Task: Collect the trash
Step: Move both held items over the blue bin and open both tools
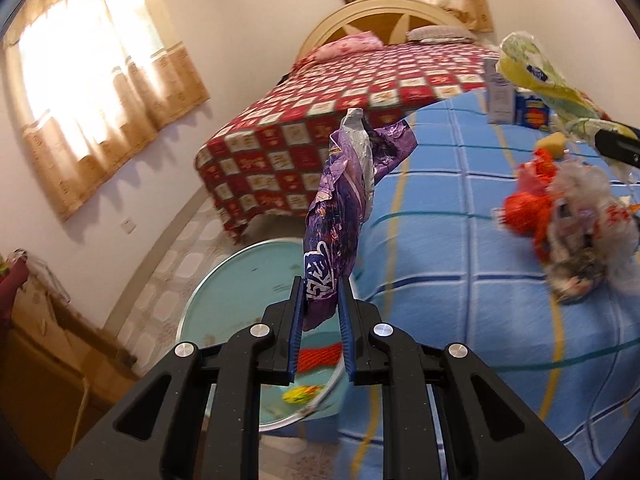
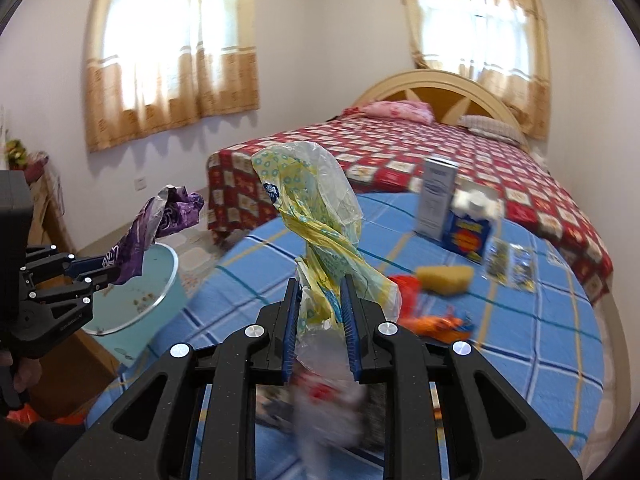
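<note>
Right wrist view: blue checked table (image 2: 520,340), red bed (image 2: 400,152); right tongs (image 2: 320,304) pinch yellow bag (image 2: 316,216), left tongs (image 1: 320,304) purple wrapper (image 1: 340,208).

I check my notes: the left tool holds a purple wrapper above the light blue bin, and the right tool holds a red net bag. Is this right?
One detail is wrong. The right tool holds a yellow-green plastic bag, not a red net bag, as the right wrist view shows. The left tool does hold the purple wrapper above the light blue bin.
</note>
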A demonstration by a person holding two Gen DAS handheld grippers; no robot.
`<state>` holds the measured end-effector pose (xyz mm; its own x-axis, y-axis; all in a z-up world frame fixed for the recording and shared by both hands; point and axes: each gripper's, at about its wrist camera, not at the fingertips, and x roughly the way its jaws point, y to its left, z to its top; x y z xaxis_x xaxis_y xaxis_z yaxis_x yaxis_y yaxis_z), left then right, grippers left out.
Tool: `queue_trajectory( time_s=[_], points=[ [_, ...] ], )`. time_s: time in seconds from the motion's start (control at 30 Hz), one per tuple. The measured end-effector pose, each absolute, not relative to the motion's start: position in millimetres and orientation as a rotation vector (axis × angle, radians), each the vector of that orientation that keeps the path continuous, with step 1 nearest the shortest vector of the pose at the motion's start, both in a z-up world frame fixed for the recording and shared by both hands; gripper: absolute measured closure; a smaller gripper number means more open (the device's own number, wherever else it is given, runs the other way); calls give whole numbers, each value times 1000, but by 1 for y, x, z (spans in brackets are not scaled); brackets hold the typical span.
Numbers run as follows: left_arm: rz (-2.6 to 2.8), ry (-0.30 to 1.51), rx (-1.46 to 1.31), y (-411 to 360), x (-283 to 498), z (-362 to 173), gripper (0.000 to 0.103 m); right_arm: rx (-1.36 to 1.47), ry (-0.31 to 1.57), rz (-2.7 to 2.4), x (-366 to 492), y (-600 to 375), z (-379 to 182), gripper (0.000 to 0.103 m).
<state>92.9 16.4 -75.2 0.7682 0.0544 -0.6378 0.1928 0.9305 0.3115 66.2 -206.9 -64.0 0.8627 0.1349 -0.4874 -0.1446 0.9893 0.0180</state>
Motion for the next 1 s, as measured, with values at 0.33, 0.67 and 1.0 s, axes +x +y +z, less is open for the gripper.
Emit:
queue_trajectory(
  time_s=[0.33, 0.67, 1.0],
  points=[
    [33, 730, 363, 69, 96, -83, 86, -103, 539, 230, 95, -146, -66, 82],
    [112, 750, 336, 107, 101, -83, 86, -167, 563, 295, 118, -96, -73, 82],
    [169, 764, 327, 131, 106, -86, 86, -209, 581, 342, 136, -62, -81, 82]
  ],
)
